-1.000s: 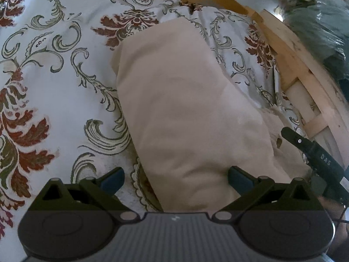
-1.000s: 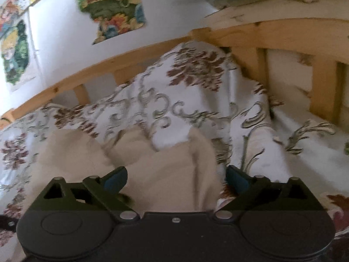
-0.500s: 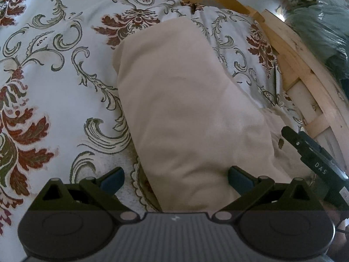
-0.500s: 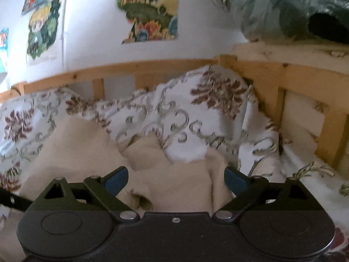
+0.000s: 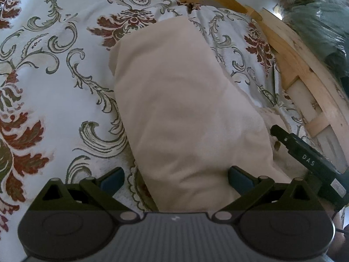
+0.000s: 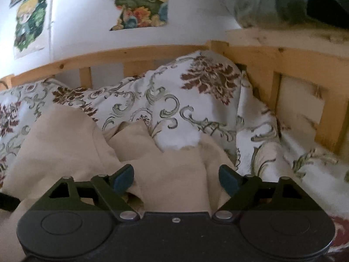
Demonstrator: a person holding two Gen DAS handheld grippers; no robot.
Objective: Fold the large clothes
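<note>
A beige garment lies folded into a long strip on a floral bedspread. My left gripper is open, its jaws wide on either side of the strip's near end, holding nothing. The right gripper's body shows at the right edge of the left wrist view. In the right wrist view the bunched end of the beige garment lies between the jaws of my right gripper, which is open. The cloth under both grippers is hidden.
A wooden bed frame runs along the back and right side. The floral bedspread bulges up behind the garment. Posters hang on the white wall. A grey-green bundle sits beyond the frame.
The right wrist view has tilted up and swung, showing more wall and posters; its jaws have narrowed slightly around the bunched cloth. The left gripper has barely moved.
</note>
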